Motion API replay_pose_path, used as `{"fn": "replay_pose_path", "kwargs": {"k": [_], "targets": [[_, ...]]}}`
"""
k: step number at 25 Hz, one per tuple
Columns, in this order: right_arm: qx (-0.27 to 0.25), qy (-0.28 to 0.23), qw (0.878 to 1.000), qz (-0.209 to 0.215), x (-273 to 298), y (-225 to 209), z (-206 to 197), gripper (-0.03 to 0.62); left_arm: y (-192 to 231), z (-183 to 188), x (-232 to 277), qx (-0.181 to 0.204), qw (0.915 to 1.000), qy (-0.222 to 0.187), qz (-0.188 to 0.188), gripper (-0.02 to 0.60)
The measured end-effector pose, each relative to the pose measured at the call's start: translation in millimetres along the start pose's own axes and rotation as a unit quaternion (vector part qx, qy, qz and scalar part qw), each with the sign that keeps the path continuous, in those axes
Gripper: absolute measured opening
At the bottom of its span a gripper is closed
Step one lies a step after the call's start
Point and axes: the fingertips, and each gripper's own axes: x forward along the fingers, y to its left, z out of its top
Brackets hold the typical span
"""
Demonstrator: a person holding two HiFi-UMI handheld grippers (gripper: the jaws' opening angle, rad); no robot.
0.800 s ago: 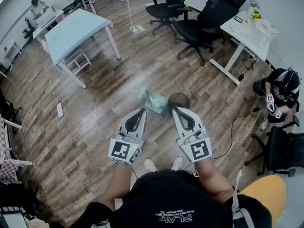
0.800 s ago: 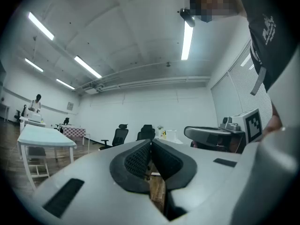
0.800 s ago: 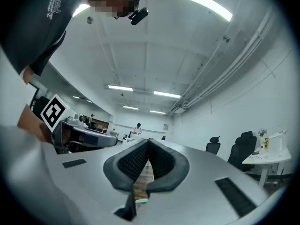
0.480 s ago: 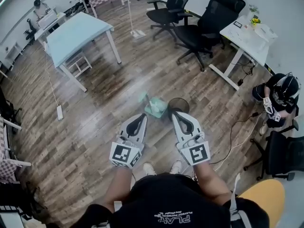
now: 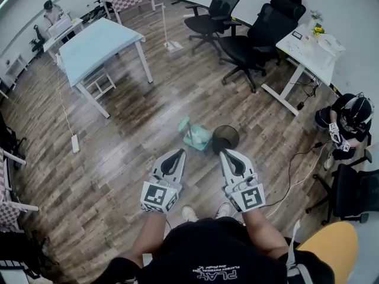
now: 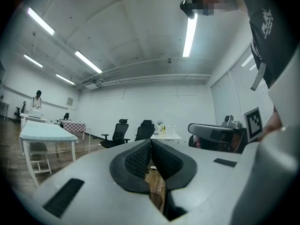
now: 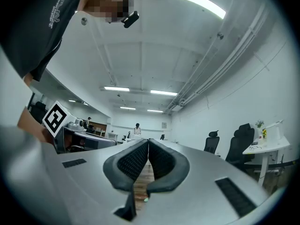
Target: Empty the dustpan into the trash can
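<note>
On the wood floor in the head view stands a green dustpan (image 5: 196, 136), with a round black trash can (image 5: 225, 138) right beside it on its right. My left gripper (image 5: 178, 153) hovers just short of the dustpan, and its jaws are shut and empty. My right gripper (image 5: 226, 153) hovers just short of the can, also shut and empty. The left gripper view shows the left gripper (image 6: 150, 142) with pads pressed together and nothing between them. In the right gripper view the right gripper (image 7: 148, 141) looks the same. Neither gripper view shows the dustpan or the can.
A light blue table (image 5: 95, 39) stands at the far left, black office chairs (image 5: 249, 31) at the back and a white desk (image 5: 310, 40) at the right. A person (image 5: 349, 118) crouches at the right edge. A cable (image 5: 296, 171) and a power strip (image 5: 75, 144) lie on the floor.
The head view has shifted slightly, so both grippers, the dustpan and the can sit a little lower in the picture. Both grippers stay shut, side by side.
</note>
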Motion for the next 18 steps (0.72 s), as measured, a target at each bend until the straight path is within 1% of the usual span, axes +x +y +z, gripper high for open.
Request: {"fn": "replay_pose_path", "kwargs": {"k": [3, 6, 8, 12, 18], "targets": [[-0.013, 0.008, 1.0, -0.009, 1, 7, -6, 0.025, 9, -7, -5, 0.003, 1.0, 0.003, -0.007, 0.025], [-0.011, 0.004, 1.0, -0.018, 7, 9, -9, 0.025, 18, -10, -4, 0.003, 0.9999, 0.007, -0.01, 0.025], [-0.018, 0.006, 1.0, -0.022, 13, 8, -10, 0.025, 21, -10, -1, 0.004, 0.9999, 0.007, -0.013, 0.025], [-0.025, 0.018, 0.999, -0.031, 29, -4, -20, 0.025, 27, -15, 14, 0.011, 0.9998, 0.013, -0.014, 0.025], [0.0, 0.012, 1.0, -0.02, 61, -41, -35, 0.025, 46, -31, 60, 0.013, 0.9993, 0.035, -0.01, 0.025]]}}
